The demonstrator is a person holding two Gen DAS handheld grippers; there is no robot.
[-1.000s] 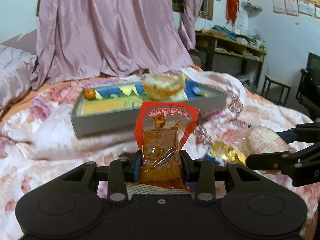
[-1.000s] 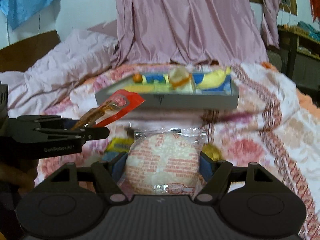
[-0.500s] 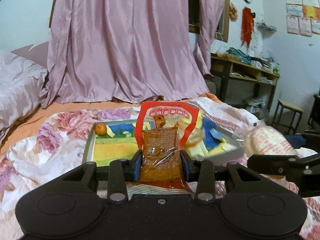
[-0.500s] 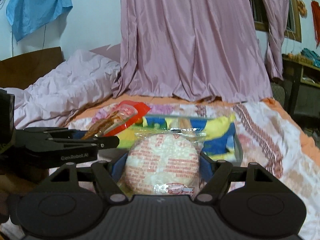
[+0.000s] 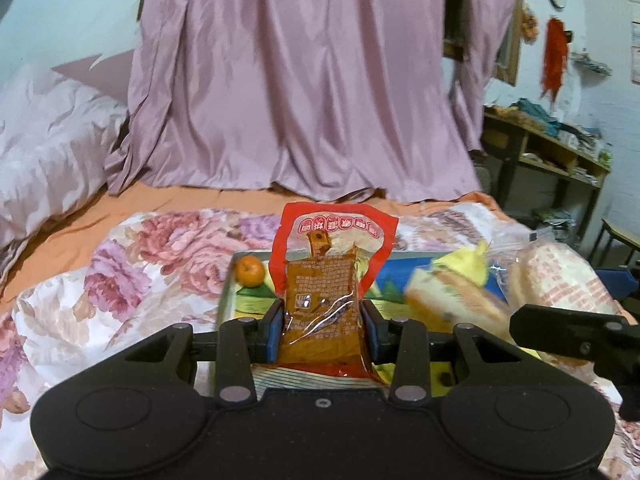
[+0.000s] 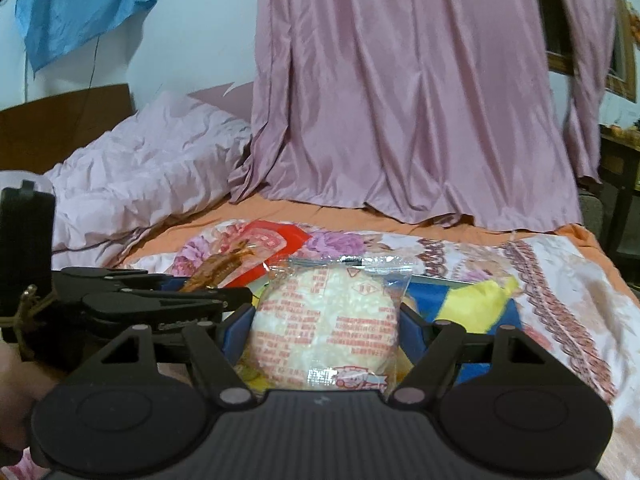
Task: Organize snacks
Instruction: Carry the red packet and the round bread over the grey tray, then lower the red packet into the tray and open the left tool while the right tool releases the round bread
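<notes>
My left gripper is shut on a red and orange snack packet, held upright above the near side of the grey tray. In the tray lie a small orange, a wrapped bun and yellow and blue packets. My right gripper is shut on a round white cake in clear wrap, also over the tray. From the right wrist view the left gripper shows at the left with the red packet. The round cake appears at the right of the left wrist view.
The tray rests on a flowered bedspread. A pink curtain hangs behind the bed, a crumpled lilac quilt lies at the left. A wooden shelf with clutter and a stool stand at the right.
Both grippers have moved forward and up over the tray, each still holding its snack. The tray now lies right under the fingers instead of ahead on the bed.
</notes>
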